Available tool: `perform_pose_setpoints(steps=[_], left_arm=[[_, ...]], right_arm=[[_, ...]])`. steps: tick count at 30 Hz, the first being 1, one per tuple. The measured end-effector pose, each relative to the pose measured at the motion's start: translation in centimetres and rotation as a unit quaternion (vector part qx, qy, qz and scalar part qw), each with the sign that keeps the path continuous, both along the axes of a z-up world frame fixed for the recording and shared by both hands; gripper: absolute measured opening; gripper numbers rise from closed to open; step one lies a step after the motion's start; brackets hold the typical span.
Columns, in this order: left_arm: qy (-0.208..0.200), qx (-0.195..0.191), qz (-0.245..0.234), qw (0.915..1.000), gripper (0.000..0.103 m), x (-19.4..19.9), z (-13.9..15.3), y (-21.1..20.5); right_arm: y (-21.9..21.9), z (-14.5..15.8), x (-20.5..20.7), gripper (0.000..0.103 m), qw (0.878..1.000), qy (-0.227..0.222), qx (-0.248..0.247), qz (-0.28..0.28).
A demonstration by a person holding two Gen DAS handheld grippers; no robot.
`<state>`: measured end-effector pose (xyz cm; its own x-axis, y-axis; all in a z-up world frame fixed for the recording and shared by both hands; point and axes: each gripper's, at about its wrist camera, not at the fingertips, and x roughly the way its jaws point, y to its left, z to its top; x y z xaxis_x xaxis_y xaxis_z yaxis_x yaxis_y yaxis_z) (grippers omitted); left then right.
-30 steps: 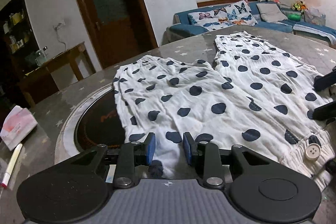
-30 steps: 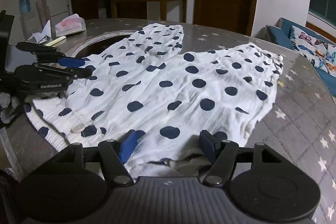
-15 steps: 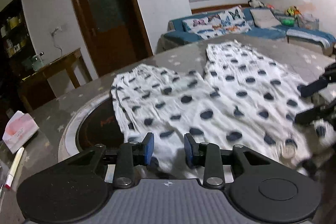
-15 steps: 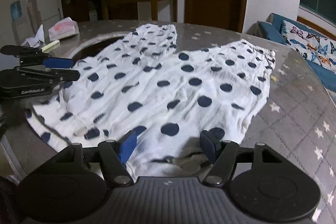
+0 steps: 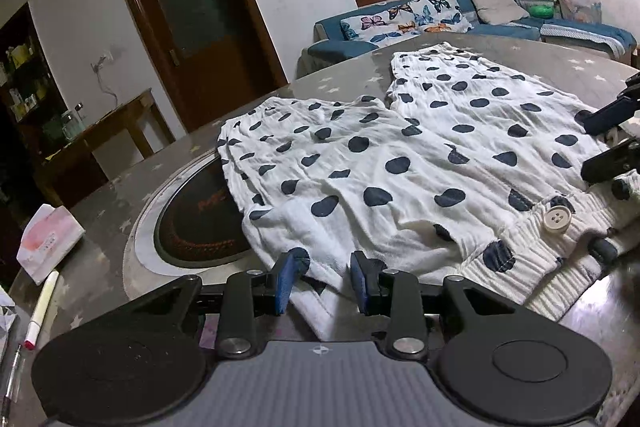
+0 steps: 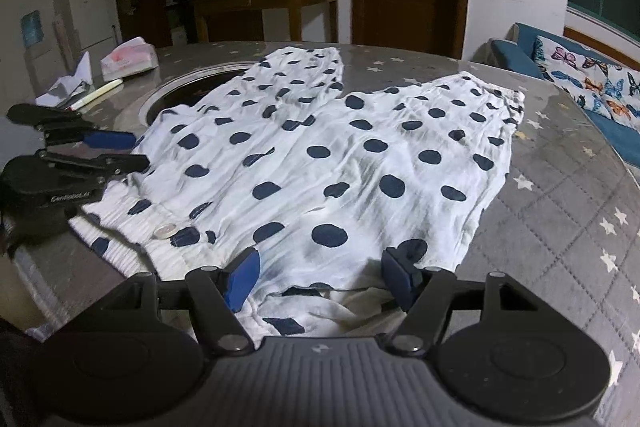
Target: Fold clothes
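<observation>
The polka-dot shorts (image 5: 400, 163) lie flat on the round table (image 6: 560, 187), waistband near. The cloth looks thin, soft and light; the ribbed waistband corners seem best for holding. The left gripper (image 5: 325, 281) and right gripper (image 6: 320, 277) point downward, jaws open over the waistband, not pressing.
</observation>
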<state>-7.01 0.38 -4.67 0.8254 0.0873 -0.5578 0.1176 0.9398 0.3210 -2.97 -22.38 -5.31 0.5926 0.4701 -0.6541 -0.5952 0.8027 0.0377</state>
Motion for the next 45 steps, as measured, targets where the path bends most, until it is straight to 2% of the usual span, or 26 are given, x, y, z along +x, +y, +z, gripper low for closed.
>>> perform_pose_setpoints(steps=[6, 11, 13, 15, 22, 36, 41, 45], left_arm=[[0.023, -0.024, 0.008, 0.9994, 0.035, 0.7, 1.0, 0.8], [0.037, -0.035, 0.02, 0.9985, 0.044, 1.0, 1.3, 0.7], [0.039, -0.04, 0.024, 0.9982, 0.052, 1.0, 1.5, 0.7], [0.041, -0.046, 0.028, 0.9977, 0.054, 1.1, 1.8, 0.7], [0.029, -0.049, 0.026, 0.9981, 0.069, 1.3, 2.8, -0.2], [0.04, -0.026, 0.057, 0.9972, 0.07, 2.4, 0.9, 0.6], [0.039, -0.025, 0.059, 0.9972, 0.07, 2.3, 1.5, 1.0], [0.025, -0.041, 0.056, 0.9973, 0.07, 2.8, 2.9, 1.1]], right_arm=[[-0.5, 1.0, 0.2, 0.069, 0.999, -0.001, 0.032, -0.002], [-0.5, 0.2, 0.3, 0.069, 1.0, 0.004, 0.023, 0.001], [-0.6, 0.3, 0.1, 0.069, 1.0, 0.001, 0.021, 0.007], [-0.8, 0.7, 0.2, 0.069, 1.0, -0.003, 0.026, 0.009], [-0.8, 1.5, 1.3, 0.07, 0.999, -0.027, 0.031, 0.004], [-0.9, -0.4, 3.1, 0.07, 1.0, -0.005, 0.008, -0.004], [-0.9, 0.6, 3.3, 0.07, 1.0, -0.01, 0.006, 0.005], [-1.0, 1.4, 4.6, 0.071, 1.0, -0.021, 0.008, 0.004]])
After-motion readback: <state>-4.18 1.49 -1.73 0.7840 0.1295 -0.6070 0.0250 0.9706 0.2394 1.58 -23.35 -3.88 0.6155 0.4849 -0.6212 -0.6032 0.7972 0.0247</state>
